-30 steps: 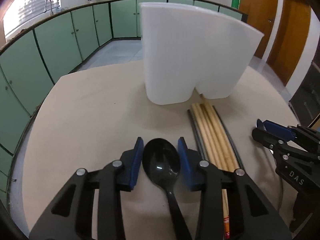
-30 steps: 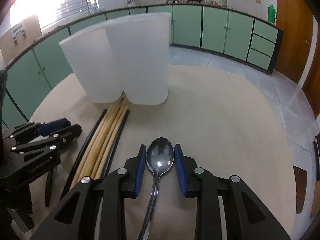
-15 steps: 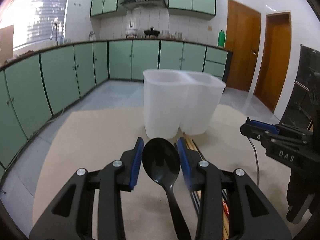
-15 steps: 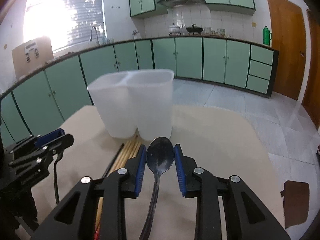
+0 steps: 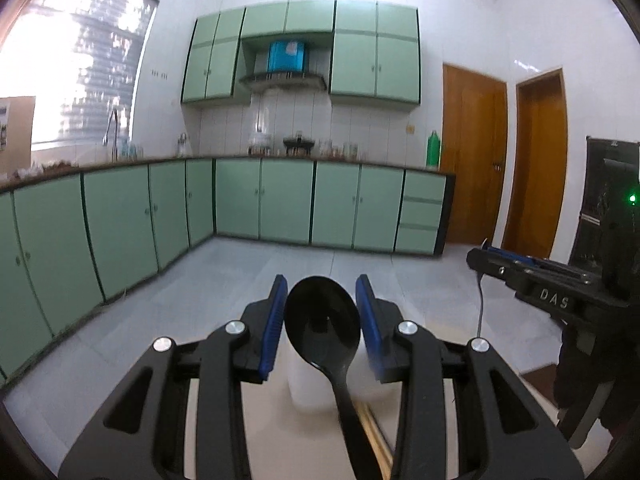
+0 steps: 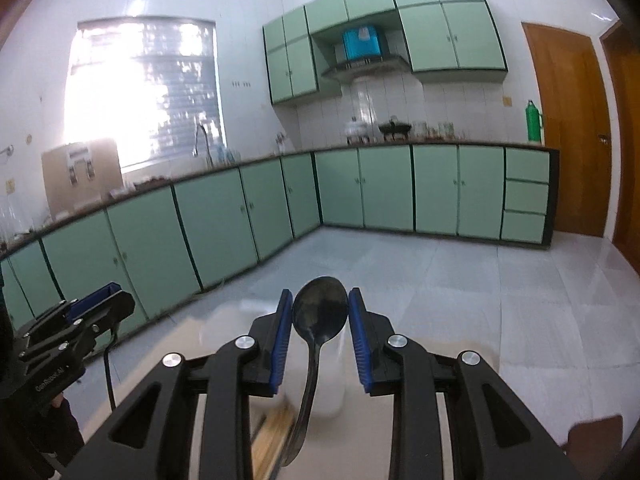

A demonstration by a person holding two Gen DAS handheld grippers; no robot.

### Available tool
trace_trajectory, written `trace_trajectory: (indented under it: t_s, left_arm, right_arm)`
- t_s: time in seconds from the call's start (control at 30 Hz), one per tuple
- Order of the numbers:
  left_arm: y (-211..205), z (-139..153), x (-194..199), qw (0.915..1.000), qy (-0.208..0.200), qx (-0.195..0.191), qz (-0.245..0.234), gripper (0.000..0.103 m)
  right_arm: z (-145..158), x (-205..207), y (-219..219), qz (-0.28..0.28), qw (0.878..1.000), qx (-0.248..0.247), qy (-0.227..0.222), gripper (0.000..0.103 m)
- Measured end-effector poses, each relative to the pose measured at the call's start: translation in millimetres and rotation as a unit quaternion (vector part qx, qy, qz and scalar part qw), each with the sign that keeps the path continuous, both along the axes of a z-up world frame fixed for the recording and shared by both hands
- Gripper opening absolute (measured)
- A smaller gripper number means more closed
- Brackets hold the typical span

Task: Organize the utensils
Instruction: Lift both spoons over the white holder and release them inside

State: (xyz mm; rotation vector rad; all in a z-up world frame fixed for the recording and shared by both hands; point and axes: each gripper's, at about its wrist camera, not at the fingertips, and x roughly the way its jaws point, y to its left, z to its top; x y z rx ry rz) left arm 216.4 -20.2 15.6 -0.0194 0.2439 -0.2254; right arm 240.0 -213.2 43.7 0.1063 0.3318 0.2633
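In the left wrist view my left gripper (image 5: 322,320) is shut on a black plastic spoon (image 5: 322,328), whose bowl sits between the blue pads with its handle running back toward the camera. My right gripper (image 6: 320,320) is shut on a metal spoon (image 6: 320,314) the same way. Both are raised above the beige table (image 5: 272,420) and point almost level. The white two-compartment container (image 5: 308,388) (image 6: 328,384) shows low, partly hidden behind the spoons. Wooden chopsticks (image 5: 372,420) (image 6: 276,428) lie in front of it. Each view catches the other gripper at its side: right (image 5: 486,254), left (image 6: 116,296).
Green kitchen cabinets (image 5: 280,204) and a counter run along the far walls across a pale tiled floor (image 6: 460,280). Wooden doors (image 5: 472,160) stand at the right. A black device with a green light (image 5: 616,200) is at the far right. A brown seat (image 6: 596,436) is beside the table.
Both grippers have risen and tipped up toward level, carrying their spoons off the table. The white container and chopsticks have dropped from mid-view to the bottom of both views.
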Motion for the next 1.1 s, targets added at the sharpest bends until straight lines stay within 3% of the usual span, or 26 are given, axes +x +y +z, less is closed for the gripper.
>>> trace_trajectory:
  t_s: [0.27, 0.57, 0.77, 0.83, 1.03, 1.1]
  left_arm:
    - [-26, 27, 68, 0.999, -0.044, 0.01, 0.007, 0.034]
    - [-37, -4, 129, 0.9986, -0.027, 0.03, 0.035, 0.034]
    - [-29, -24, 134, 0.9988, 0.002, 0.03, 0.039, 0.036]
    - [-27, -25, 128, 0.9989, 0.004, 0.029, 0.037, 0.042]
    - [-19, -22, 104, 0.9987, 0.017, 0.03, 0.037, 0.05]
    - [-17, -22, 94, 0.9984, 0.026, 0.032, 0.039, 0.053]
  right_arm:
    - [24, 61, 5, -0.015, 1.0, 0.006, -0.027, 0.028]
    - [-4, 105, 21, -0.034, 0.999, -0.033, -0.01, 0.028]
    - [-25, 111, 24, -0.022, 0.999, -0.033, 0.02, 0.029]
    - [-30, 108, 24, -0.021, 0.999, -0.038, 0.024, 0.029]
    - [-34, 90, 13, -0.026, 0.999, -0.024, 0.037, 0.043]
    - [-37, 76, 8, -0.031, 0.998, -0.021, 0.043, 0.053]
